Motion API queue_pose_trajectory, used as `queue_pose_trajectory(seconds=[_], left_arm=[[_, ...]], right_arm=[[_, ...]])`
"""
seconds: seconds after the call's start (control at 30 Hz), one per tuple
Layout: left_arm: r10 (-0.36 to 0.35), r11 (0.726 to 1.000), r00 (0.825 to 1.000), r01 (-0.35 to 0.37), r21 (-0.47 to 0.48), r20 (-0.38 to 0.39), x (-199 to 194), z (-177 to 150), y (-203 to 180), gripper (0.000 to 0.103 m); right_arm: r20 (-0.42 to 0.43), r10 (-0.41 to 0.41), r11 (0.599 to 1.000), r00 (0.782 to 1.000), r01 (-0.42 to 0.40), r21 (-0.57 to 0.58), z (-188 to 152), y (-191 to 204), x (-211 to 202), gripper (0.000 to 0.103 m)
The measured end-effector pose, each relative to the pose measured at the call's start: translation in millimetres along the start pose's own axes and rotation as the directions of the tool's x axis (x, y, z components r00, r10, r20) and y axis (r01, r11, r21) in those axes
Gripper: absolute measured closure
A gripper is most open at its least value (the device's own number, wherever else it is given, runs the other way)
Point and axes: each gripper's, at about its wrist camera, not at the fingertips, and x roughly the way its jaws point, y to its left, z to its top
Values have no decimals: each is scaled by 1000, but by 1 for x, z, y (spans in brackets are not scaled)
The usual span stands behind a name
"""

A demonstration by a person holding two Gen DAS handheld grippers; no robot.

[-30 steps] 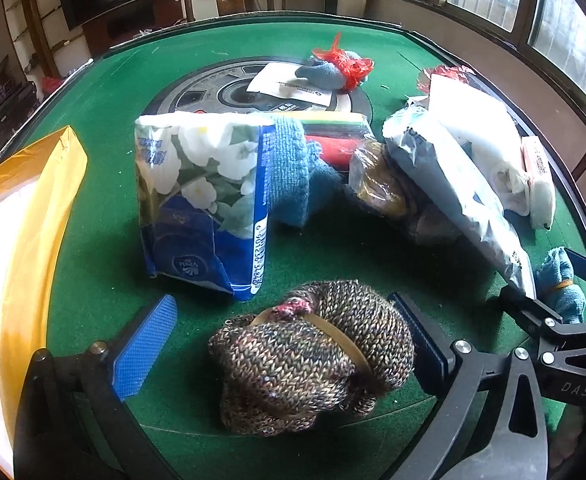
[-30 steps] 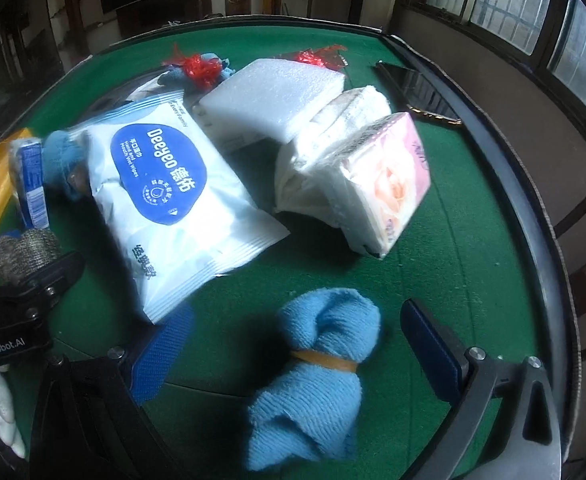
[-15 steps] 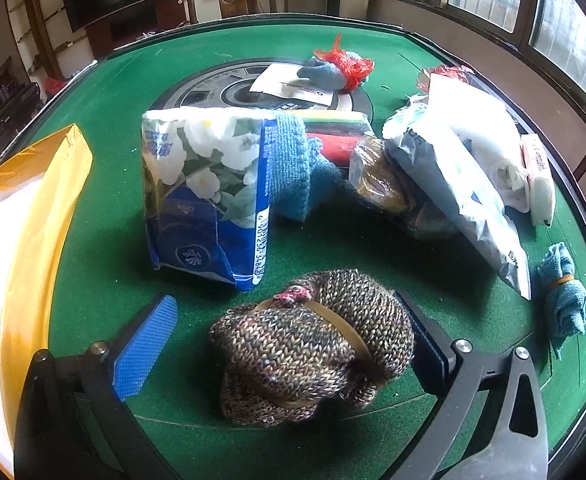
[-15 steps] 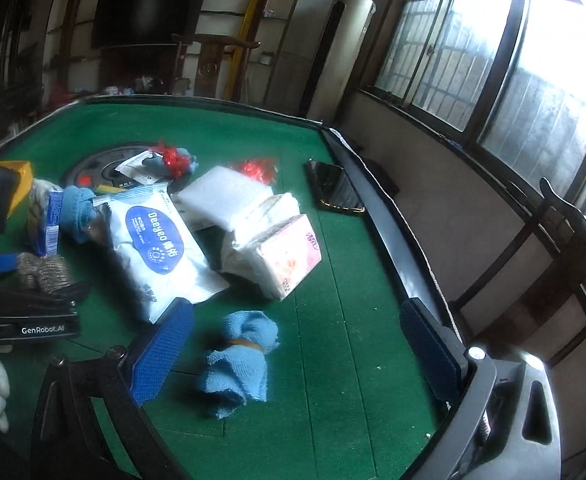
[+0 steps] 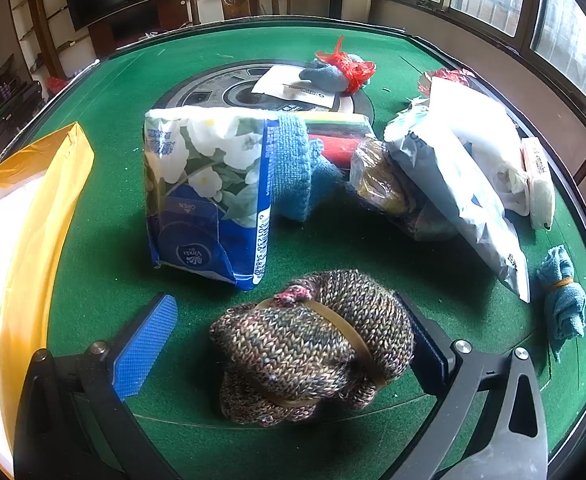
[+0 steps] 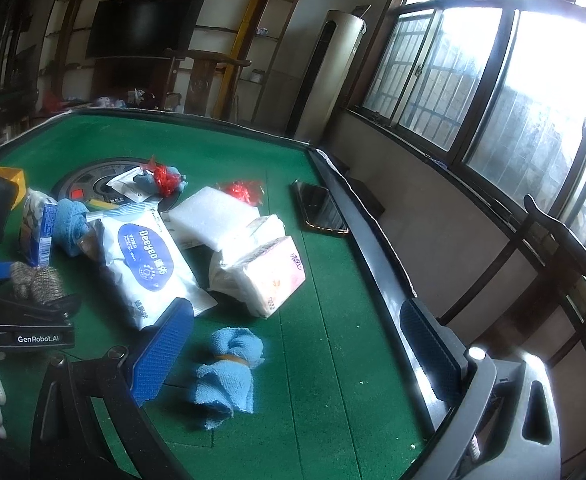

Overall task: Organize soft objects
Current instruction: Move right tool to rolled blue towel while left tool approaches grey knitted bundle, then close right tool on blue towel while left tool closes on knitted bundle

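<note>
A brown knitted bundle [image 5: 313, 340] with a rubber band lies on the green table, between the fingers of my left gripper [image 5: 289, 344]. The gripper is open; its right pad touches the bundle, the left pad is apart. It also shows in the right wrist view [image 6: 37, 284]. A rolled blue cloth [image 6: 229, 372] with a band lies below my right gripper [image 6: 297, 352], which is open, empty and raised above the table. The cloth also shows in the left wrist view [image 5: 563, 300].
A Vinda tissue pack [image 5: 209, 192] stands ahead, a blue knit [image 5: 293, 168] beside it. A white wipes pack [image 6: 149, 256], a foam block [image 6: 213, 216], tissue packs [image 6: 269, 276] and a phone [image 6: 319, 212] lie right. A yellow box [image 5: 25, 220] is at left.
My right gripper has lifted up and tilted away from the blue cloth, leaving it on the table. My left gripper has stayed around the knitted bundle.
</note>
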Motion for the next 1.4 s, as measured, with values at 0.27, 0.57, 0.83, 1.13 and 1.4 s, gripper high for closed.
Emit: queue_pose_trajectory(seconds=[0.27,0.57,0.83,1.13,1.4], left_arm=[[3,1000,1000,-3,-4,1,0,0,0,0],[-116,992,993,117,-41,24,-20,-3,18,2],[-159,987,966,154,41,203,-80,-5,51,2],[-230,967,964,211,143,132,-45,-7,4,2],[-199,974,976,187,129,87,-43,-12,-6,40]], right_arm=[[-23,18,1000,1000,-18,3,0,-2,14,2],[-44,163,976,986,-155,152,10,-31,37,2],[-22,307,919,952,-290,267,0,-33,71,2],[6,320,900,947,-306,311,-6,-46,73,2],[-20,367,879,930,-340,334,-10,-50,83,2]])
